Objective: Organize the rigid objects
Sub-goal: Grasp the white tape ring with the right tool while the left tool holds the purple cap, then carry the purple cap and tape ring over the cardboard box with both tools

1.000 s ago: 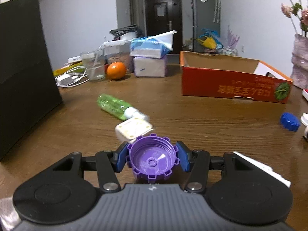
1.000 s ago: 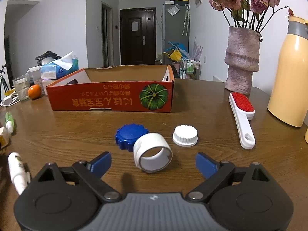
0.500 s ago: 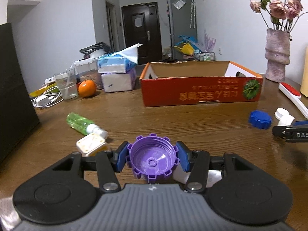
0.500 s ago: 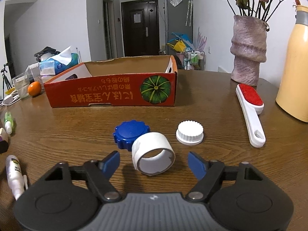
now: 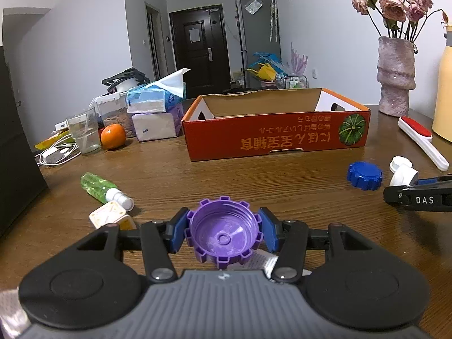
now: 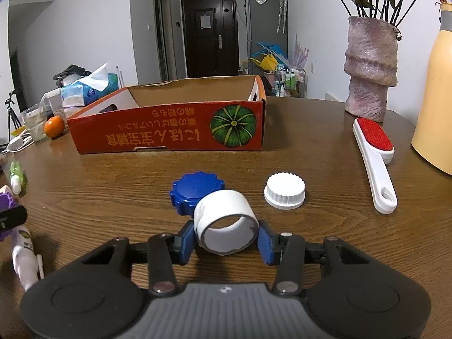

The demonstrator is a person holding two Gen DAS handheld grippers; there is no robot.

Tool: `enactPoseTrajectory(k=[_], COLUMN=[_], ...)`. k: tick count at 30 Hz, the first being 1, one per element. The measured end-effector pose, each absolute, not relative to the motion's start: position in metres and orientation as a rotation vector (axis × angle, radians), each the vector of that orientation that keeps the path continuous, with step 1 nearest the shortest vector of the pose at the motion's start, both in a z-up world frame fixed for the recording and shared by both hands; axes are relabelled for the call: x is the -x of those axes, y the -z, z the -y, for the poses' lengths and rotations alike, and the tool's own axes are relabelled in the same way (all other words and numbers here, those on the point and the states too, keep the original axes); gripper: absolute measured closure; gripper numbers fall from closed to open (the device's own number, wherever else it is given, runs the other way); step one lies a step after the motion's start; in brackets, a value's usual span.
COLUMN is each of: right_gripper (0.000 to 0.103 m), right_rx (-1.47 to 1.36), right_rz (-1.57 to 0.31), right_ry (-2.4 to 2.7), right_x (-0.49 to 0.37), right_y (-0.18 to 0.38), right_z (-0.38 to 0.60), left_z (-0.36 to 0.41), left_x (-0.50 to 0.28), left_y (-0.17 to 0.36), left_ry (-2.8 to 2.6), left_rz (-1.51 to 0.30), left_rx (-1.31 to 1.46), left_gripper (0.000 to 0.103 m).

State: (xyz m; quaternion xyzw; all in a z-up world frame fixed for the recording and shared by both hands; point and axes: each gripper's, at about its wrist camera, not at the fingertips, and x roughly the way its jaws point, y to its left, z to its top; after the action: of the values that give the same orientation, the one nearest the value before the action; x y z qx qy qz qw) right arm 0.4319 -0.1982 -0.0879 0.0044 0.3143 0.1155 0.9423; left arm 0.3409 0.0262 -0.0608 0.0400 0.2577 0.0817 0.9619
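My left gripper [image 5: 224, 236] is shut on a purple toothed cap [image 5: 226, 226], open side up, held above the wooden table. In the right wrist view my right gripper [image 6: 226, 241] has its jaws closing on a white ring [image 6: 223, 206] that lies on its side; both blue pads touch its wall. Just behind the ring sit a blue cap [image 6: 196, 190] and a white ribbed cap [image 6: 284, 195]. Farther back is an open red cardboard box [image 6: 169, 138]. The left wrist view shows the box [image 5: 276, 141], the blue cap [image 5: 364, 175] and the right gripper's fingers [image 5: 418, 197] at the right edge.
A red-and-white lint brush [image 6: 373, 152], a vase [image 6: 370, 67] and a yellow flask [image 6: 435, 99] stand on the right. On the left lie a green bottle [image 5: 101, 188], a small cream box [image 5: 108, 217], a white tube [image 6: 24, 254], an orange [image 5: 113, 136], a glass [image 5: 84, 131].
The right gripper's jaws have come together from wide apart onto the white ring. The left gripper, still holding the purple cap, has swung to the right, bringing the box and the right gripper into view.
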Motion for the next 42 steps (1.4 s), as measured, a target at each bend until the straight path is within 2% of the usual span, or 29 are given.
enactPoseTrajectory(k=[21, 42], right_gripper=[0.059, 0.059], right_rx=[0.014, 0.012], right_rz=[-0.494, -0.381], right_ry=[-0.274, -0.345], right_x=[-0.398, -0.393], right_y=[0.069, 0.025], right_z=[0.186, 0.162], left_z=[-0.01, -0.022], left_x=[-0.345, -0.375], left_y=[0.055, 0.018], left_ry=[-0.169, -0.201], left_rz=[-0.514, -0.447], left_rx=[-0.081, -0.053], left_gripper=[0.049, 0.049])
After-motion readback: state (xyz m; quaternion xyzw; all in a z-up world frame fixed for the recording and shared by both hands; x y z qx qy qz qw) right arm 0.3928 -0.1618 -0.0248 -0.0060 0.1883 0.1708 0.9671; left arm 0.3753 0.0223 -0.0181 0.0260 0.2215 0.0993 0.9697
